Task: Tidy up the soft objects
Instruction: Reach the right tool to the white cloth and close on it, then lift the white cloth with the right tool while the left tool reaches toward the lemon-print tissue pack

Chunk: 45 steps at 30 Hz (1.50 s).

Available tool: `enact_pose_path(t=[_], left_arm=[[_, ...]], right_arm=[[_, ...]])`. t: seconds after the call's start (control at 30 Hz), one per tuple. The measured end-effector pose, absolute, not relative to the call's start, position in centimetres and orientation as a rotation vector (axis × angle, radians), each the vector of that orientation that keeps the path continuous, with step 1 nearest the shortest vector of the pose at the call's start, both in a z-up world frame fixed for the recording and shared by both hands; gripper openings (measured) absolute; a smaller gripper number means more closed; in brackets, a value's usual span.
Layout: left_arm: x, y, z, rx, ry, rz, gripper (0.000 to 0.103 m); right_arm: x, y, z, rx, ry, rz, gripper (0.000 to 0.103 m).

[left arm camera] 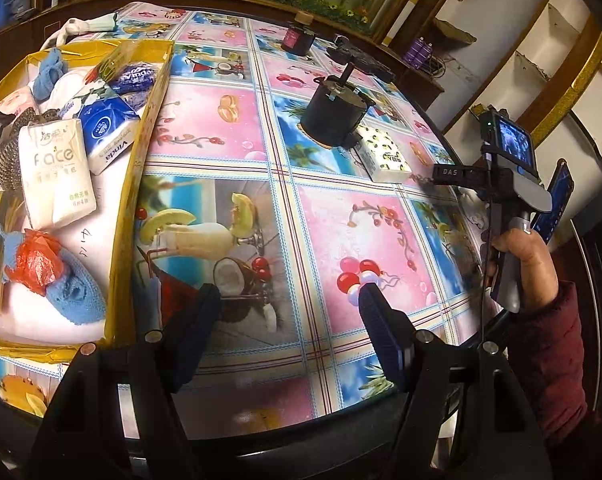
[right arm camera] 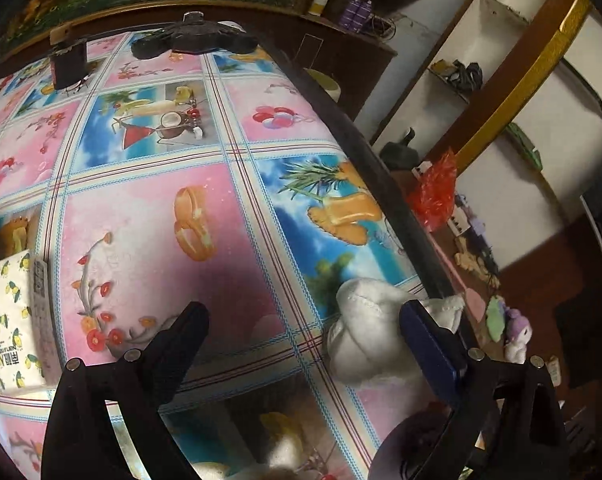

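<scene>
Both grippers stood open over the patterned tablecloth (left arm camera: 285, 216), the box (left arm camera: 141, 152) of soft goods at the left.

The left gripper (left arm camera: 289, 304) hovered with jaws wide and nothing between them, above bare cloth just right of the yellow-rimmed box. Inside the box lay tissue packs (left arm camera: 57, 172), blue cloths (left arm camera: 77, 296), a red bag (left arm camera: 33, 264) and a dark knit piece. Out on the table a lemon-print tissue pack (left arm camera: 385, 156) lay touching a black can (left arm camera: 333, 116). The right gripper (right arm camera: 301, 320), held by a hand (left arm camera: 521, 256) in a red sleeve, had its jaws apart too; a white cloth (right arm camera: 365, 328) lay at the table's edge between them, against the right finger (right arm camera: 433, 344), the left finger well clear of it.
</scene>
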<state>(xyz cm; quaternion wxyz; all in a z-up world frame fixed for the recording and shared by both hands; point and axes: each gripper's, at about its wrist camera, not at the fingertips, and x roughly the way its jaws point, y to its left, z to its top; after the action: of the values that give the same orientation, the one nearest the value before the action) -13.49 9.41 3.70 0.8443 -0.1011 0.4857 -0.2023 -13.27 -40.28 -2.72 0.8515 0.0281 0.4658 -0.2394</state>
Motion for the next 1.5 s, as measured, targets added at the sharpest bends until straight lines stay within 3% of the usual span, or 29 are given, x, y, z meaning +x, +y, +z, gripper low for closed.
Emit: enact_pose_path(t=[0.07, 0.13, 0.17, 0.53, 0.6, 0.67, 0.83, 1.03, 1.23, 1.5], left_arm=[[-13.5, 9.2, 3.7, -0.211, 1.024, -0.433, 0.071], [-13.5, 9.1, 3.8, -0.215, 1.020, -0.440, 0.071], [-13.5, 9.1, 3.8, -0.220, 1.020, -0.444, 0.071], [-13.7, 9.4, 4.5, -0.234, 1.007, -0.460, 0.071], [-13.7, 9.5, 4.5, -0.238, 1.007, -0.458, 0.071], [-13.7, 9.4, 4.5, -0.238, 1.009, -0.459, 0.071], [-14.2, 9.5, 4.9, -0.237, 1.003, -0.461, 0.071], [-14.3, 10.4, 5.7, -0.241, 0.978, -0.432, 0.071], [-13.7, 9.5, 5.6, -0.181, 0.977, -0.413, 0.071], [-10.4, 6.1, 5.0, -0.004, 0.983, -0.374, 0.071]], right_arm=[[-14.5, -41.3, -2.2, 0.119, 0.982, -0.487, 0.050], [-14.5, -42.0, -2.0, 0.157, 0.989, -0.447, 0.033], [-14.7, -42.0, -1.8, 0.174, 0.989, -0.420, 0.031], [-18.5, -36.1, 0.0, 0.459, 1.032, 0.373, 0.031], [-19.5, -35.6, 1.4, 0.426, 0.984, 0.403, 0.043], [-20.0, -35.9, 3.0, 0.348, 0.894, 0.285, 0.073], [-17.4, -36.6, 3.1, 0.341, 0.868, 0.219, 0.071], [-13.8, -35.8, -0.7, 0.430, 0.947, 0.384, 0.071], [-17.3, -32.4, 1.3, 0.388, 0.914, 0.781, 0.069], [-21.7, -38.3, 2.2, 0.312, 0.828, 0.337, 0.079]])
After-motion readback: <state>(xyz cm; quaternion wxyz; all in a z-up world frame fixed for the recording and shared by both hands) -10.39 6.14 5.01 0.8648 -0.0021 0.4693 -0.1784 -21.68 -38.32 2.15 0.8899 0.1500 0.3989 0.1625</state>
